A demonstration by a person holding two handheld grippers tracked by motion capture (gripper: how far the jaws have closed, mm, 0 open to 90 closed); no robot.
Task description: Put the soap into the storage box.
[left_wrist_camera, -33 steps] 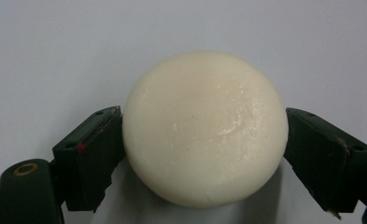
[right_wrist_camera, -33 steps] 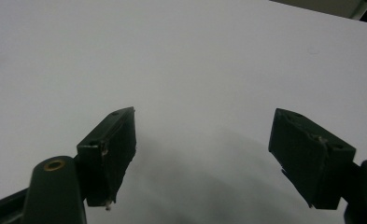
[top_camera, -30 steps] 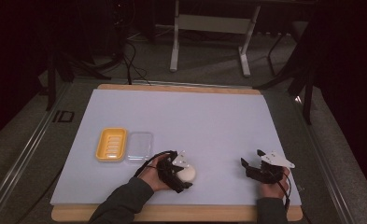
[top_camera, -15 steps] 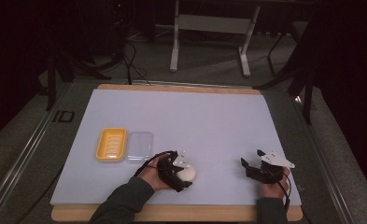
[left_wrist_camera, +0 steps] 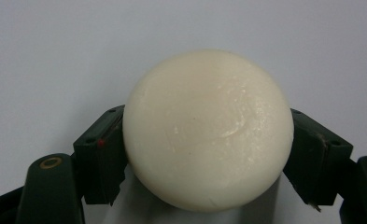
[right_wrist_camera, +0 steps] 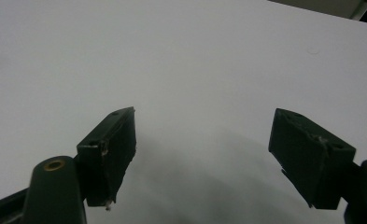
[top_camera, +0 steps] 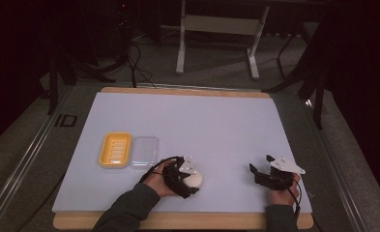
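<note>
Down at the near edge, the left gripper [top_camera: 190, 182] has just been closing its jaws onto the round cream-white soap bar [left_wrist_camera: 208, 130], both pads touching. Yellow ribbed plastic soap dish [top_camera: 115, 149] lies farther off to its left; right gripper [right_wrist_camera: 202, 154] gapes wide, holding nothing.

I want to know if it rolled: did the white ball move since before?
No. The white ball sits in the same spot right of the yellow tray, with the left claw closing around it.
</note>
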